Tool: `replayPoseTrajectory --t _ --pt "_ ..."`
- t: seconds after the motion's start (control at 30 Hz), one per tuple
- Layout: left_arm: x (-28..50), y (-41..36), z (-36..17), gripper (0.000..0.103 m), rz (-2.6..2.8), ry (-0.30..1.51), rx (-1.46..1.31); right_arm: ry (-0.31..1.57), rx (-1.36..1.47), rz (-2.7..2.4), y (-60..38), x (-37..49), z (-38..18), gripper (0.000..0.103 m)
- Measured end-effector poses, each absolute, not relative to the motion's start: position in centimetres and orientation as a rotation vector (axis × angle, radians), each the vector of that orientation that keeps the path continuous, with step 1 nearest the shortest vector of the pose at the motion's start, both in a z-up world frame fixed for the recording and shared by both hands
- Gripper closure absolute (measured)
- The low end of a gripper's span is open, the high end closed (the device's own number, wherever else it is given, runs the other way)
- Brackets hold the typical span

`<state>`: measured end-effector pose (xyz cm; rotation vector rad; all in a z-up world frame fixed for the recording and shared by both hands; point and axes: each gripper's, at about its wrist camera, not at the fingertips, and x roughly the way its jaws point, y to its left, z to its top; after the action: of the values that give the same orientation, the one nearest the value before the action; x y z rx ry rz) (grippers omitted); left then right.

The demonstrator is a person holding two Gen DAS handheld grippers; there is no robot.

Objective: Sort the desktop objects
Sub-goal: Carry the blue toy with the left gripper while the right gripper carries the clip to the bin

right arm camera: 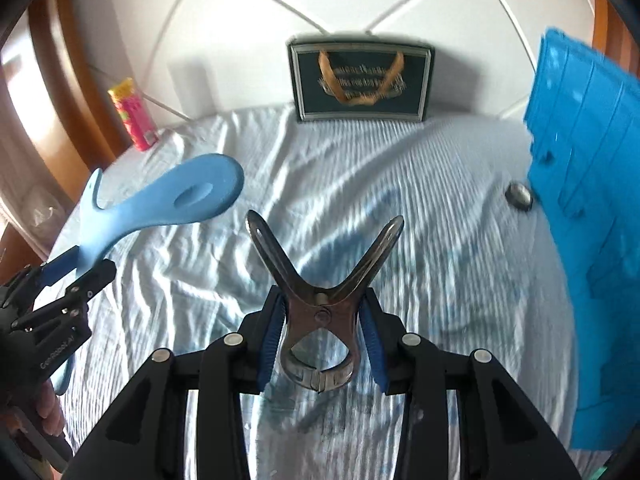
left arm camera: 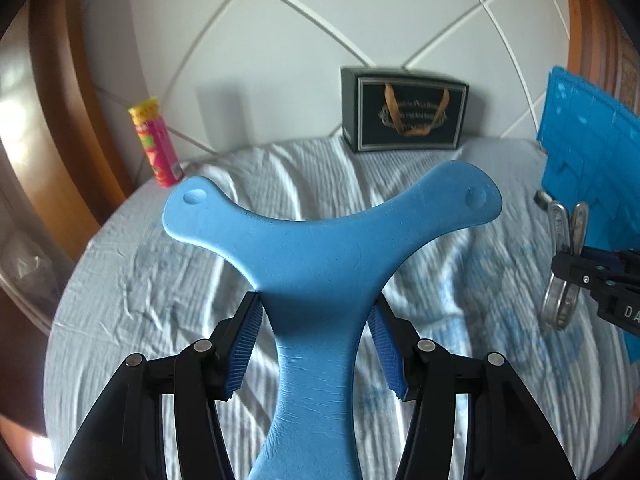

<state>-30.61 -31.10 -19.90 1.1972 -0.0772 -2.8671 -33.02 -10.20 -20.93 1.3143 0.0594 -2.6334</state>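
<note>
Both jaws are clenched on loads held clear above the cloth-covered desk (right arm camera: 400,168): the left gripper (left arm camera: 316,316) grasps a 3-armed blue foam piece (left arm camera: 320,248) by its stem, the right gripper (right arm camera: 320,336) grips a steel clamp (right arm camera: 320,304) at its pivot. Judged best: keep grips firm, carry level toward the blue organiser (right arm camera: 592,240) at right, avoiding collision. White tiled wall (left arm camera: 320,20) behind, dark box (left arm camera: 408,112), pink tube (left arm camera: 158,144)
</note>
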Motion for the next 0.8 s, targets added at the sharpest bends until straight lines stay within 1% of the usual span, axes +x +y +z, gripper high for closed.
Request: replayPoseTrajectory --t 0.37,0.6,0.8 --pt "-28.4 -30.5 -13.0 0.049 -2.953 -0.072 1.039 0.088 1.147 -2.7 -10.6 -30.2 -13.0 0.066" --pt "-27.0 -29.3 -10.5 0.049 -3.043 -0.083 0.997 0.065 1.092 -2.77 -9.7 -27.2 -9.2 0.066" --pt "-26.1 -25.9 -6.7 0.049 -3.14 -0.13 0.9 0.032 1.032 -2.849 -7.3 -24.7 -5.5 0.066"
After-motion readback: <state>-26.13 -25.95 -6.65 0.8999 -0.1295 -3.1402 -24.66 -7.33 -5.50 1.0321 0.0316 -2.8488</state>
